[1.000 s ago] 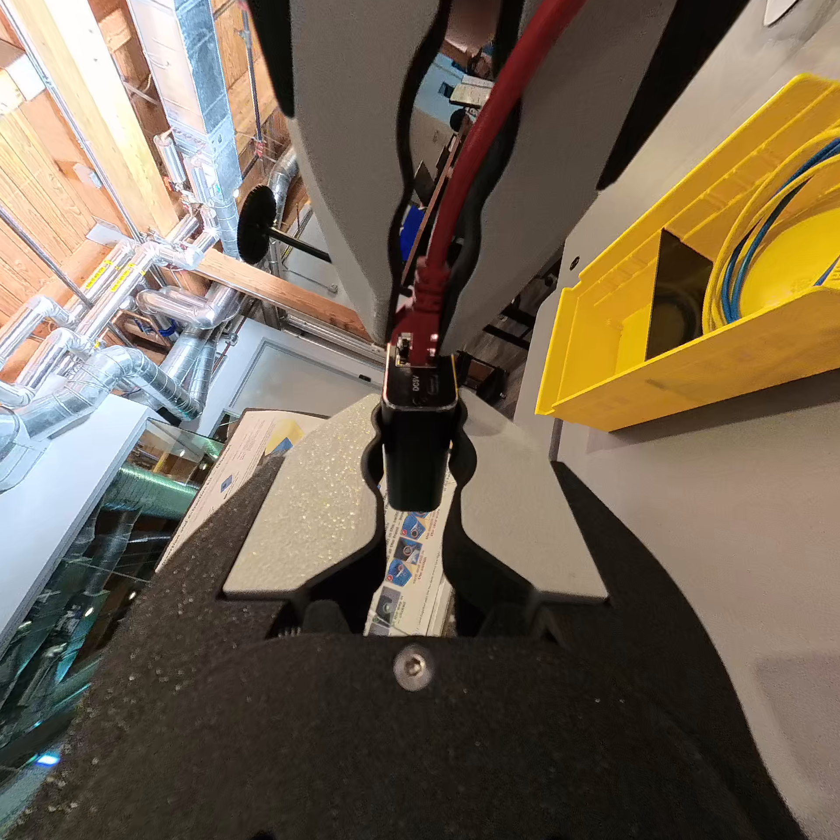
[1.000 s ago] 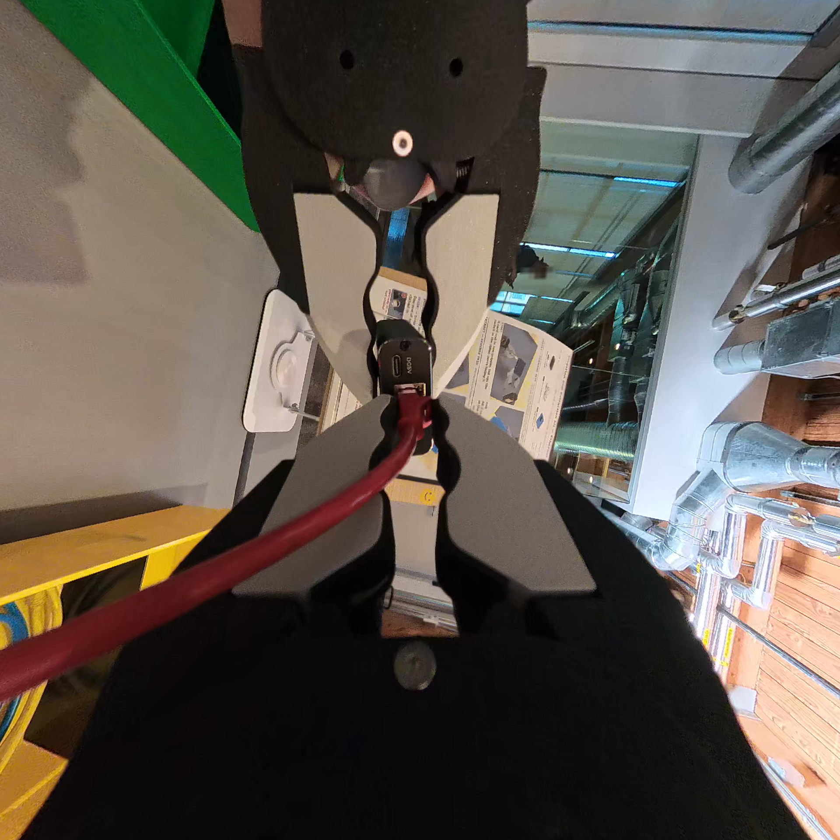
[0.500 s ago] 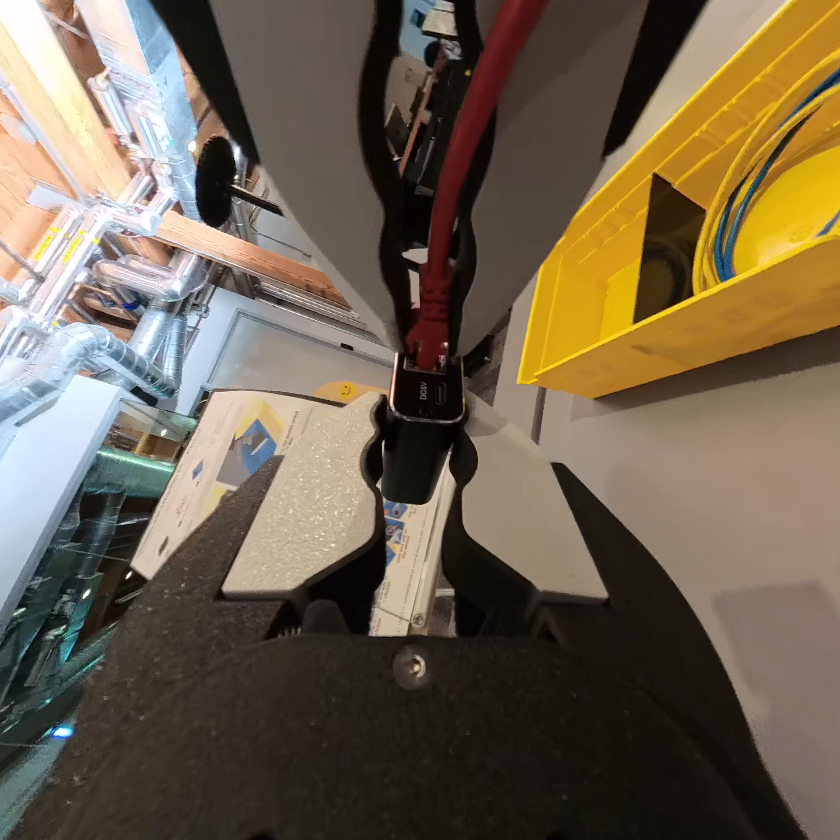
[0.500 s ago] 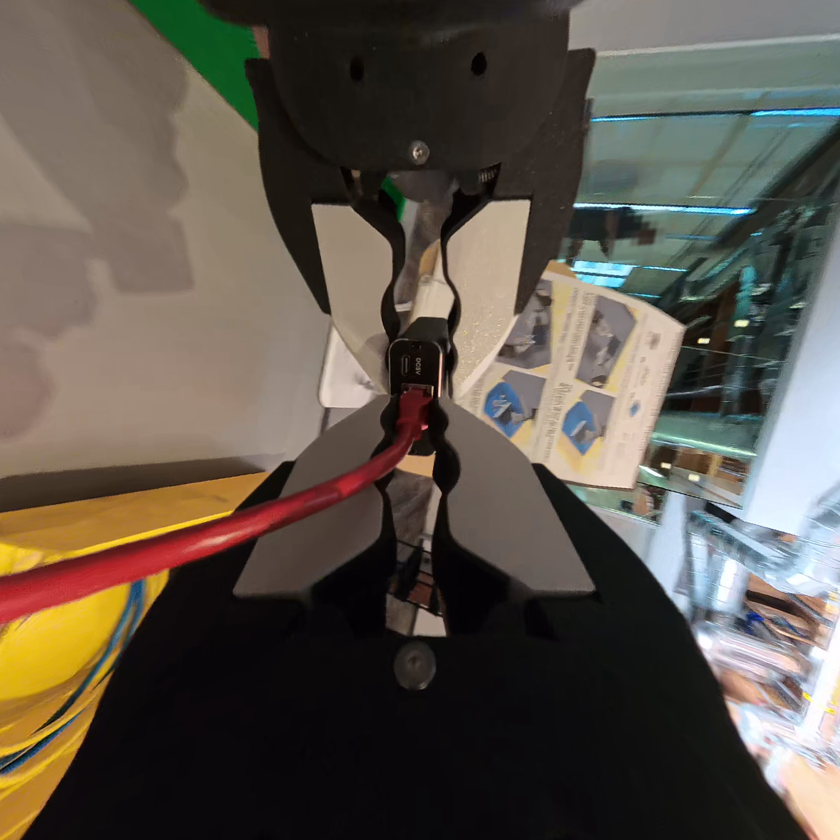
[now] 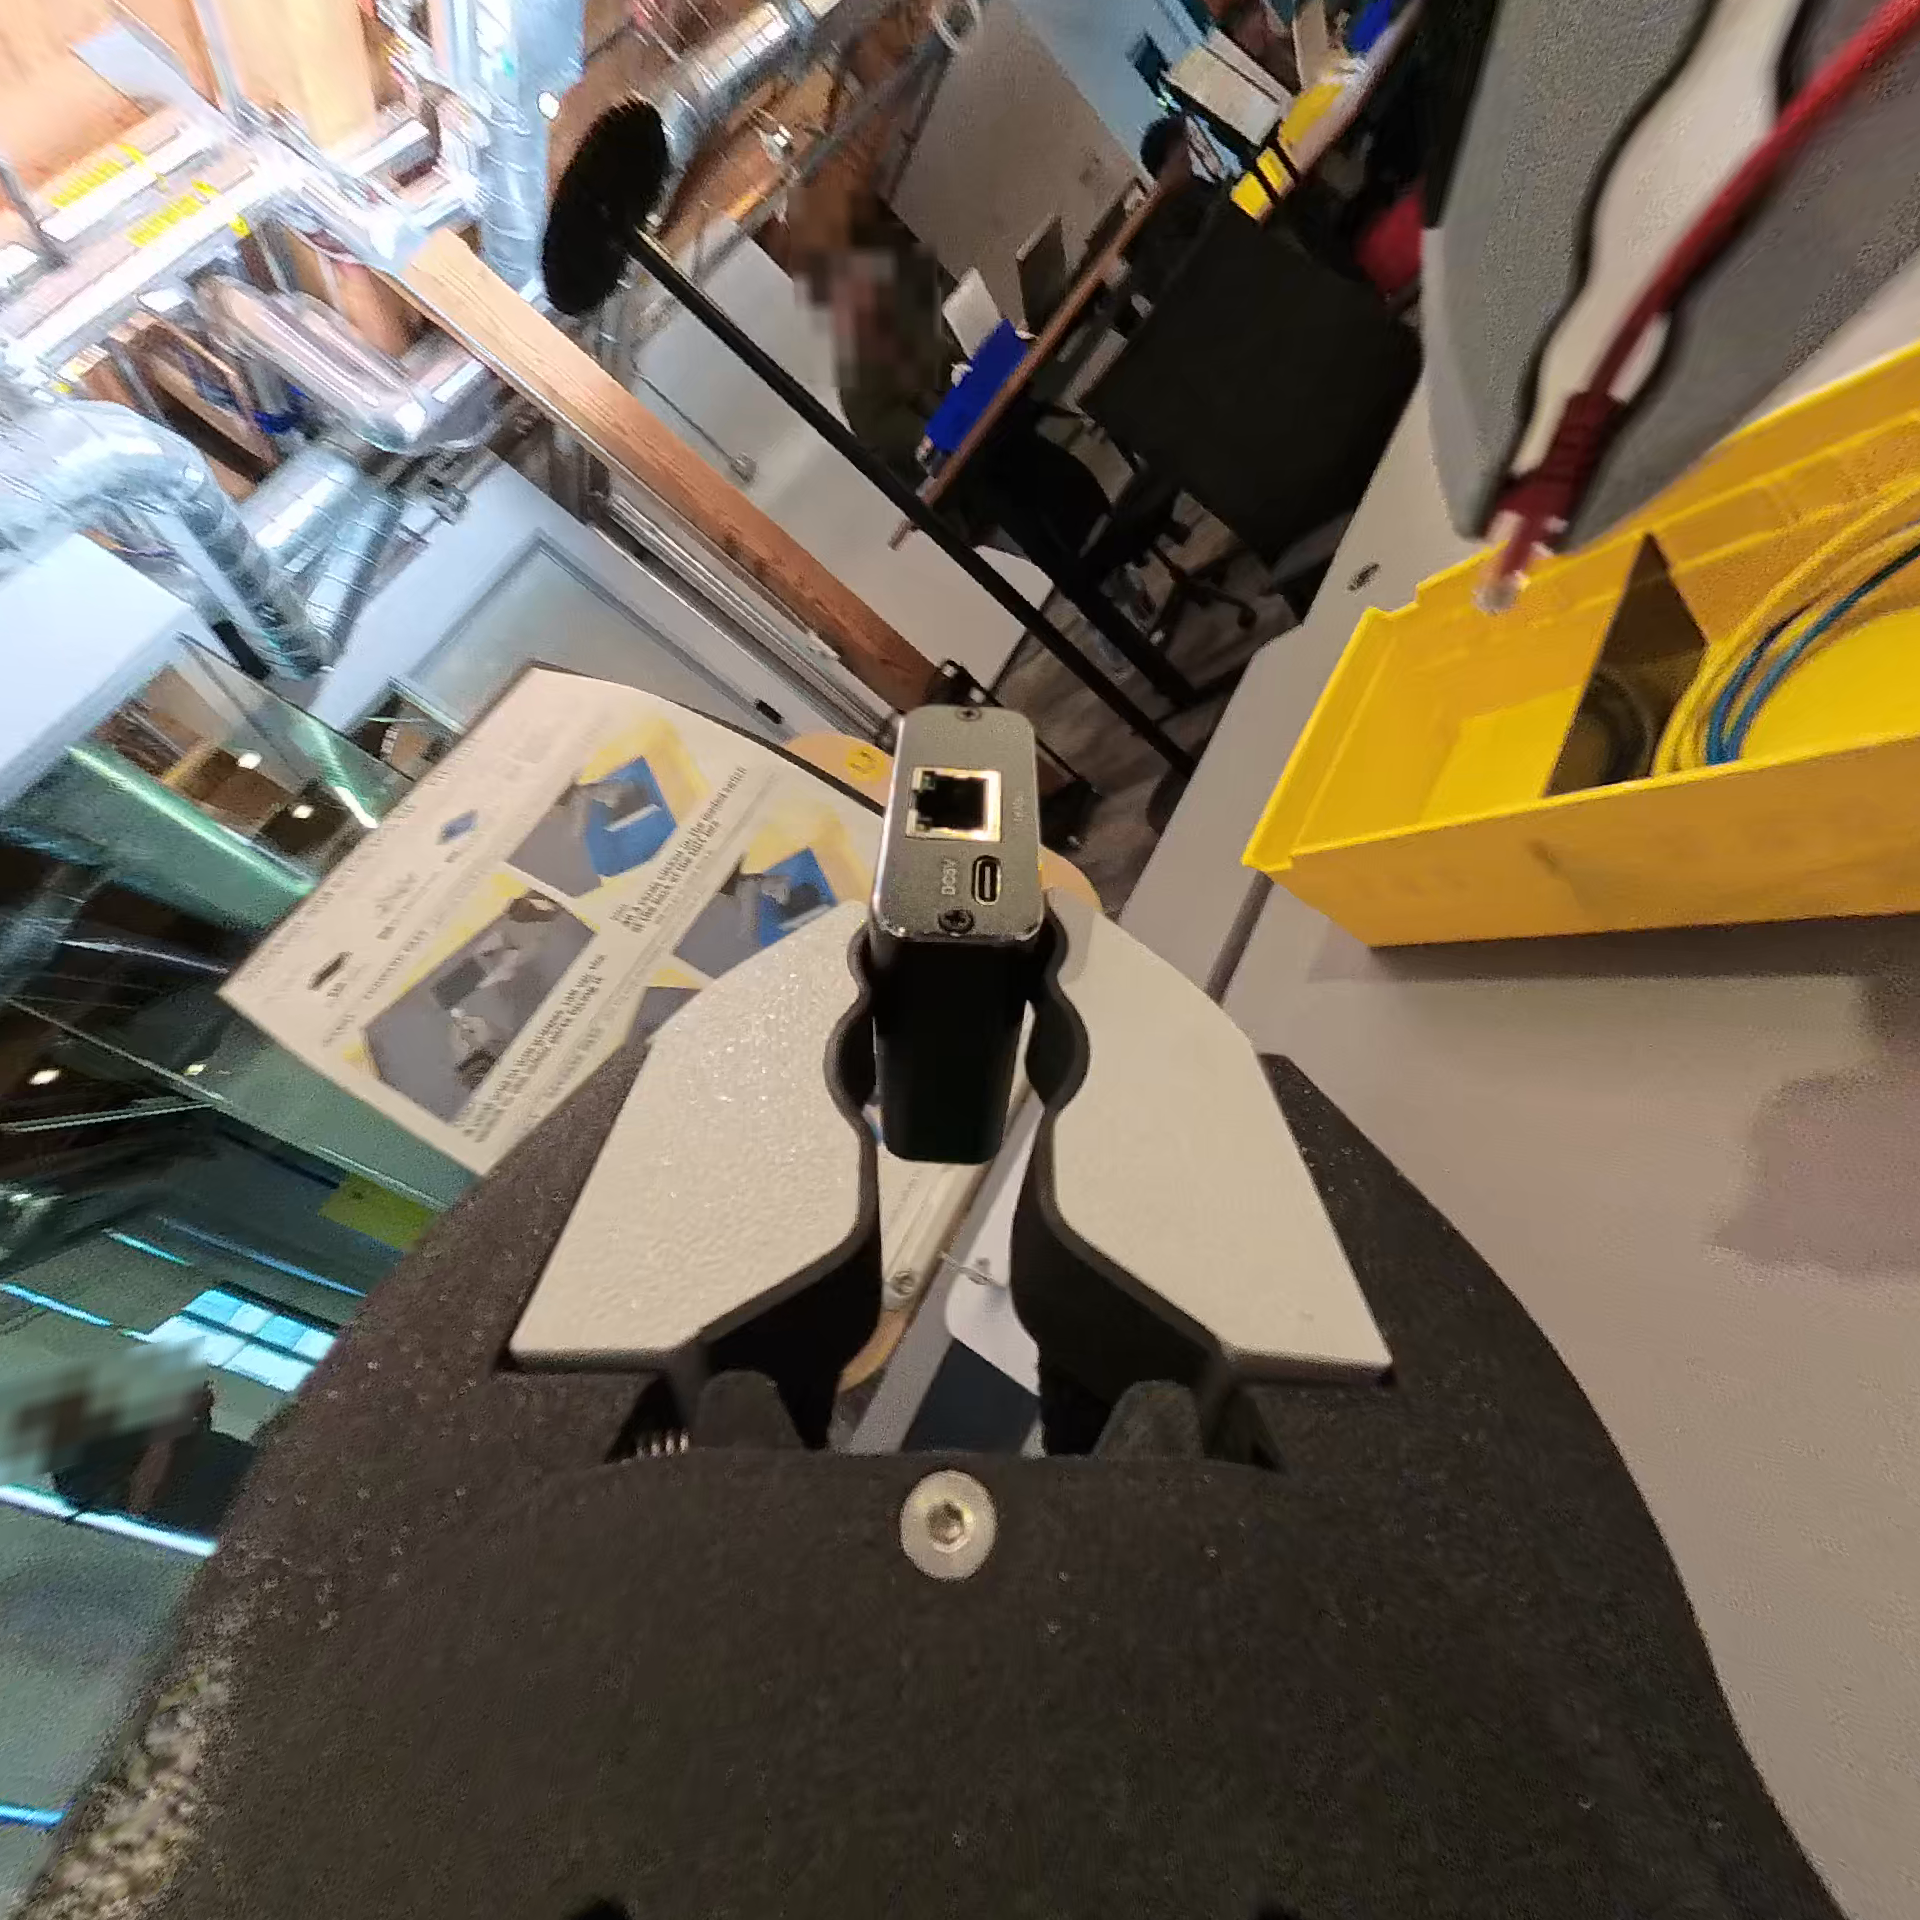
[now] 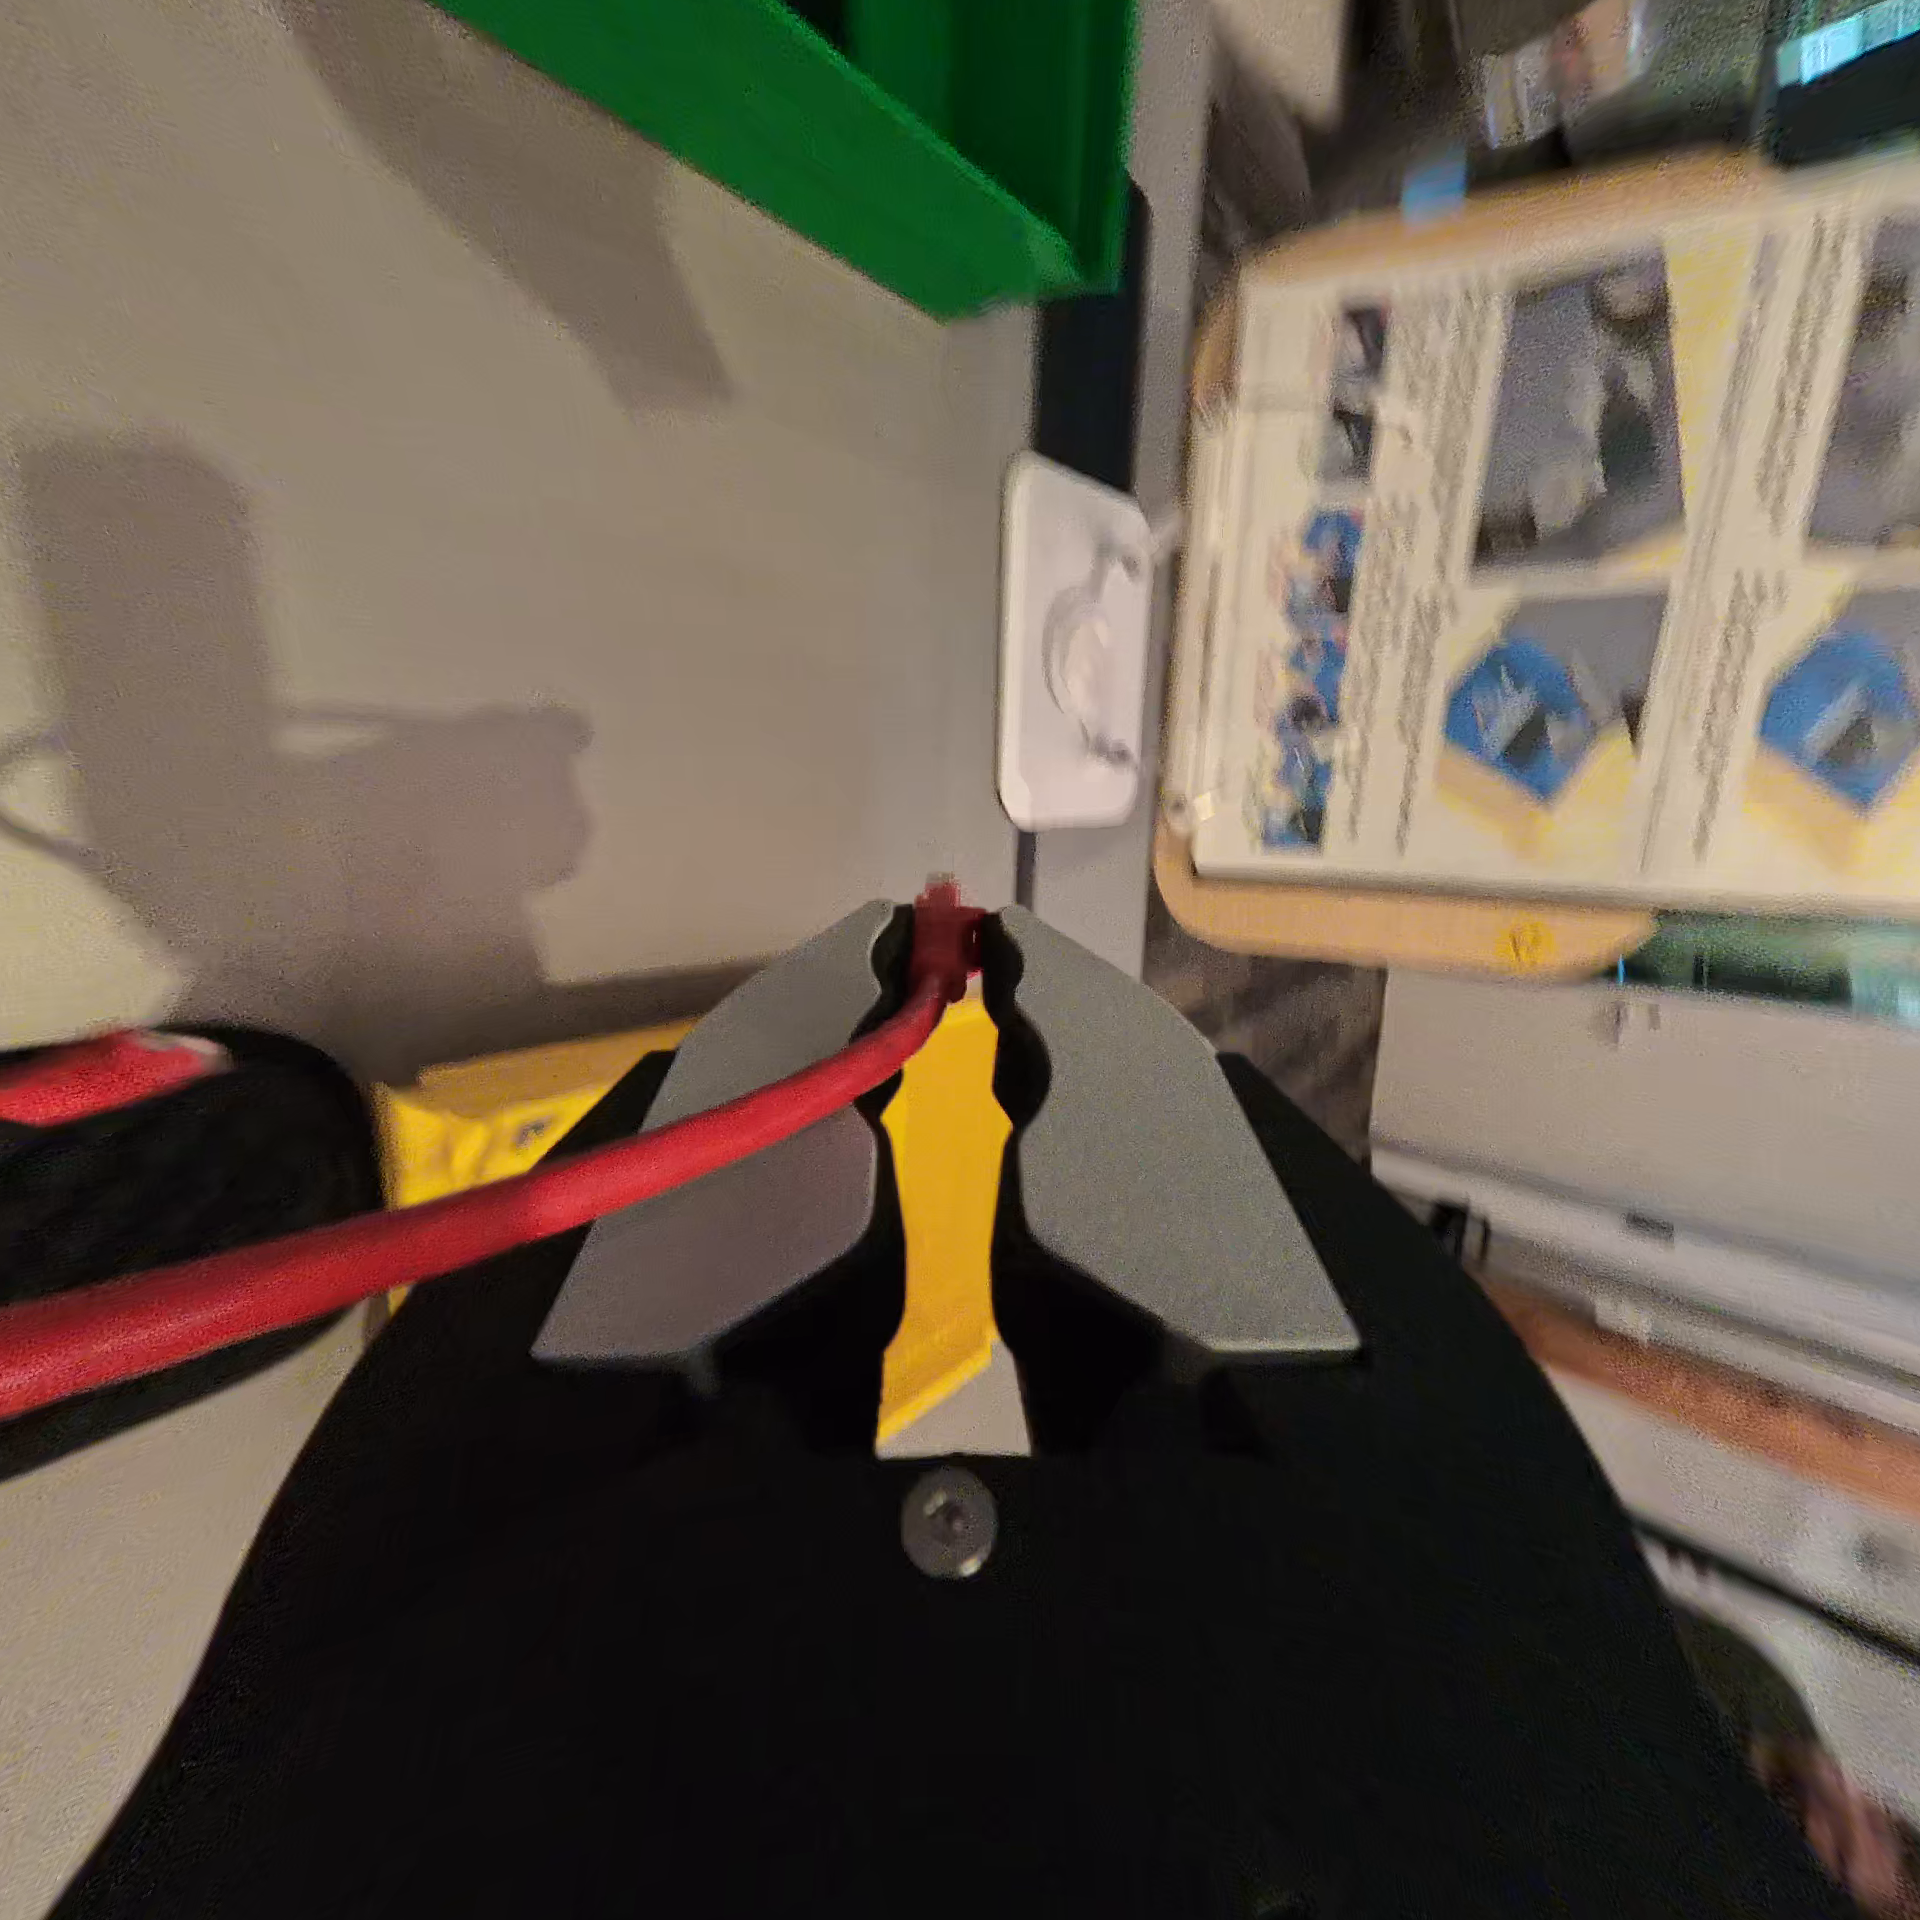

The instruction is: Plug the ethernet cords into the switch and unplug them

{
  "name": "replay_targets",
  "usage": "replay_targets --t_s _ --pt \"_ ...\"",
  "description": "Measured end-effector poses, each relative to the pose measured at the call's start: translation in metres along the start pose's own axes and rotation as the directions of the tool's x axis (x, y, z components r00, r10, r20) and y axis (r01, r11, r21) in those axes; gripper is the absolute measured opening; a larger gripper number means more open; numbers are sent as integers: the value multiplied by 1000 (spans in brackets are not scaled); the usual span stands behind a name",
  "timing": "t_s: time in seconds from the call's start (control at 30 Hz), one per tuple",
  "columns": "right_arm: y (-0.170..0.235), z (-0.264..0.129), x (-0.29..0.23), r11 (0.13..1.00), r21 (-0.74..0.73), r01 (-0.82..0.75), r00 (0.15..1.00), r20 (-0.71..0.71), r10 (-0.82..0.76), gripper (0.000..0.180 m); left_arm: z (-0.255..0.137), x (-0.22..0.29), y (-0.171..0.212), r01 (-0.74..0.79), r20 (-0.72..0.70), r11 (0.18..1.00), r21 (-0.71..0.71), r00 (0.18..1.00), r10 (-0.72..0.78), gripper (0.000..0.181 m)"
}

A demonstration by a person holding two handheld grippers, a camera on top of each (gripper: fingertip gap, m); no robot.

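My left gripper [image 5: 954, 935] is shut on a small black switch [image 5: 951, 925], held upright with its end face toward the camera; its ethernet port [image 5: 953, 802] is empty. My right gripper [image 6: 940, 920] is shut on the plug of a red ethernet cord [image 6: 623, 1174]; the plug tip [image 6: 940, 894] sticks out past the fingertips. In the left wrist view the right gripper [image 5: 1527, 520] shows at the upper right, apart from the switch, with the red cord's plug [image 5: 1517, 551] hanging free over the yellow bin.
A yellow bin [image 5: 1558, 862] with coiled yellow and blue cable [image 5: 1745, 707] lies on the grey table [image 5: 1558, 1143]. A green bin [image 6: 831, 135], a white plate [image 6: 1075, 644] at the table edge and an illustrated sheet [image 6: 1558, 540] also show. Desks and chairs lie beyond. The left gripper's tips are roughly 15 cm from the right gripper's.
The red plug has come out of the switch's port. The two grippers have moved apart, the right one drawing away with the cord; the right wrist view is blurred by motion.
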State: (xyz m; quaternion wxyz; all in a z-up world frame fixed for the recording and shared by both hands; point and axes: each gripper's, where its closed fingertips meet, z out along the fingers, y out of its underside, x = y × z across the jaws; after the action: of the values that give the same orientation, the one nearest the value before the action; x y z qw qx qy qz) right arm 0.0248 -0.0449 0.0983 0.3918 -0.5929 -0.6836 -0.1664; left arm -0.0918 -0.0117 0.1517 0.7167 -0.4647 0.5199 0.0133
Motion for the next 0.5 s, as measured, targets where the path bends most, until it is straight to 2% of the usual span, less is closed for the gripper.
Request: replay_targets --t_s 0.07,0.1,0.2,0.27,0.3,0.37,0.43,0.5 --pt "55 -4 19 967 -229 -113 993 -9 114 14 -6 -6 -3 -22 47 1000 0 999 22 24" --pt "89 -8 28 909 -375 -181 983 -45 177 14 -6 -6 -1 -25 49 999 -25 998 27 24" --pt "175 -14 23 644 -686 -337 918 -89 386 14 -3 -2 7 -27 18 996 -89 999 29 24" --pt "220 -15 0 444 -831 -335 874 -98 476 14 1 5 10 -26 -19 993 -111 1000 24 24" --pt "238 -17 -13 342 -886 -312 856 -105 507 14 3 10 12 -26 -46 992 -127 999 20 24" --pt "260 -11 -41 200 -938 -283 794 -112 598 14 6 16 16 -46 -69 987 -156 997 35 24" --pt "266 0 -70 126 -959 -253 700 -92 708 14 9 22 19 -71 -93 981 -179 994 55 24" --pt "274 13 -82 75 -961 -267 657 -125 744 15 11 29 20 -78 -127 979 -188 990 54 24"
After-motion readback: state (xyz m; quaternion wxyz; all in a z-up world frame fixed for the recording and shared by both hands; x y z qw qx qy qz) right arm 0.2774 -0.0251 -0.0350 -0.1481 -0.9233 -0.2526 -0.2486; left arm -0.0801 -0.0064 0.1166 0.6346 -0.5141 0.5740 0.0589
